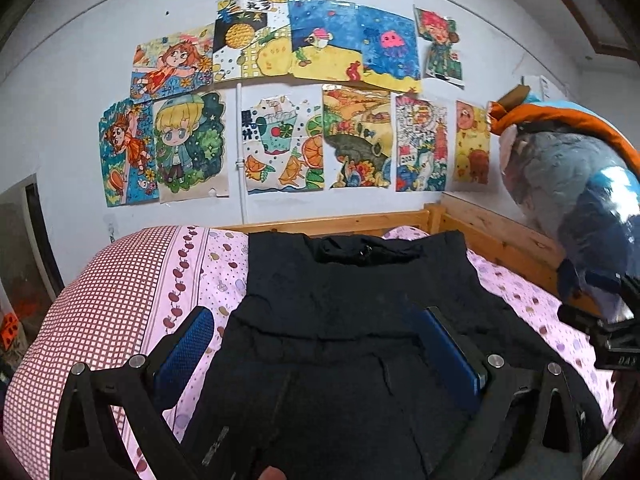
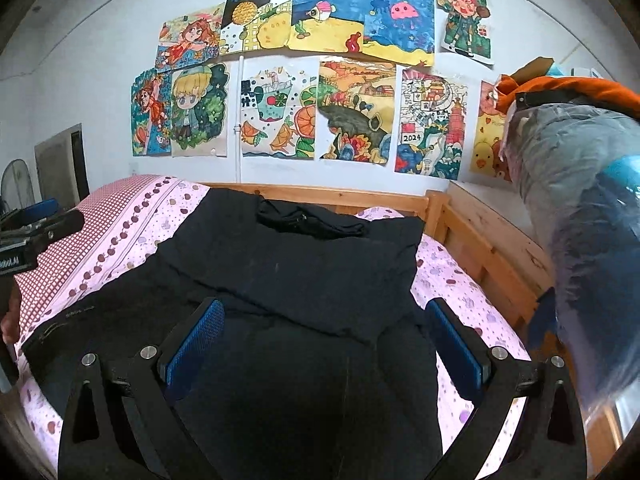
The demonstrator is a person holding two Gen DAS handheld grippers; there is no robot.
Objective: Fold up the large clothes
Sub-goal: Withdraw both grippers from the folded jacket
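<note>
A large black garment (image 1: 340, 320) lies spread on the pink patterned bed sheet (image 1: 188, 280), its collar end toward the wall. It also shows in the right wrist view (image 2: 296, 292) on the same sheet (image 2: 460, 292). My left gripper (image 1: 316, 320) hovers just above the garment's near part, jaws wide open, empty. My right gripper (image 2: 326, 312) hovers over the garment too, jaws wide open, empty. The right gripper's body shows at the right edge of the left wrist view (image 1: 612, 340). The left gripper's body shows at the left edge of the right wrist view (image 2: 36, 236).
A wooden bed frame (image 1: 480, 232) runs along the far and right sides. A bag of bedding in clear plastic (image 1: 580, 184) stands on the right rail. A red-checked pillow (image 1: 92, 296) lies at the left. Drawings (image 1: 280, 100) cover the wall.
</note>
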